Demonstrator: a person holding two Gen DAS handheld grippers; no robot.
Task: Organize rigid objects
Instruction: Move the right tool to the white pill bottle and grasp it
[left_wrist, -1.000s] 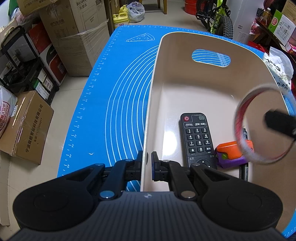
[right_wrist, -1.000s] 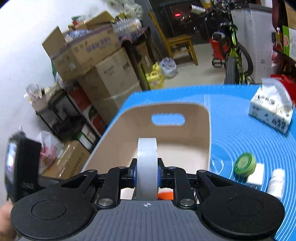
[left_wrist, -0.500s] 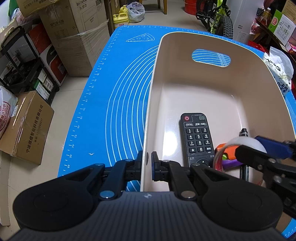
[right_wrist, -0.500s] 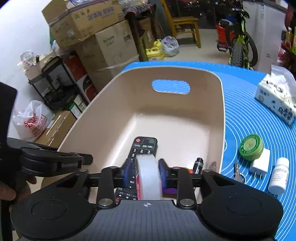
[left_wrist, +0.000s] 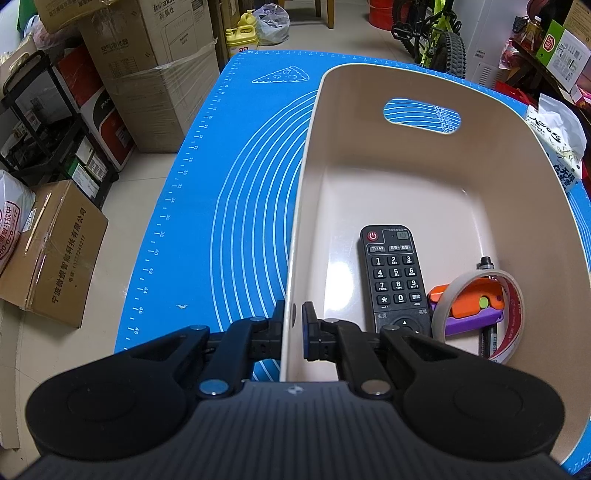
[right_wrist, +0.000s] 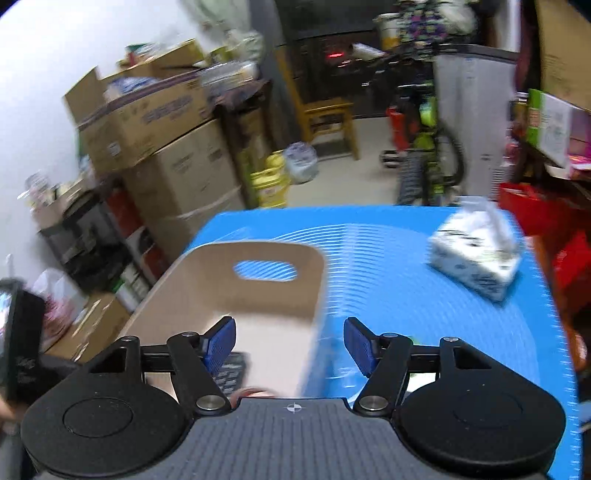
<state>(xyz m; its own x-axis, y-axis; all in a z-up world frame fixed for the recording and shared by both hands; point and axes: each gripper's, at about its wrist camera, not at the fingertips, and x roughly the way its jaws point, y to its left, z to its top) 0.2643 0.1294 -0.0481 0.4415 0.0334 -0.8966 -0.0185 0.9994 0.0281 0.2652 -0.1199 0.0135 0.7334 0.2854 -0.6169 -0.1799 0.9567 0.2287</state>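
Note:
A beige bin (left_wrist: 524, 155) stands on the blue mat (left_wrist: 229, 206). My left gripper (left_wrist: 293, 321) is shut on the bin's near left wall. Inside the bin lie a black remote (left_wrist: 395, 277), an orange and purple toy (left_wrist: 469, 306), a black marker (left_wrist: 487, 263) and a roll of tape (left_wrist: 511, 332) leaning over the toy. My right gripper (right_wrist: 290, 345) is open and empty, raised above the bin's right rim (right_wrist: 314, 295). That view is blurred.
A tissue pack (right_wrist: 476, 254) lies on the mat to the right of the bin and also shows in the left wrist view (left_wrist: 557, 144). Cardboard boxes (left_wrist: 155, 70) and a rack stand on the floor left of the table. A bicycle (left_wrist: 439, 33) stands beyond the table.
My right gripper lowered the tape roll into the bin, opened and let go of it, then rose and swung right. The tape now rests over the toy. My left gripper has not moved.

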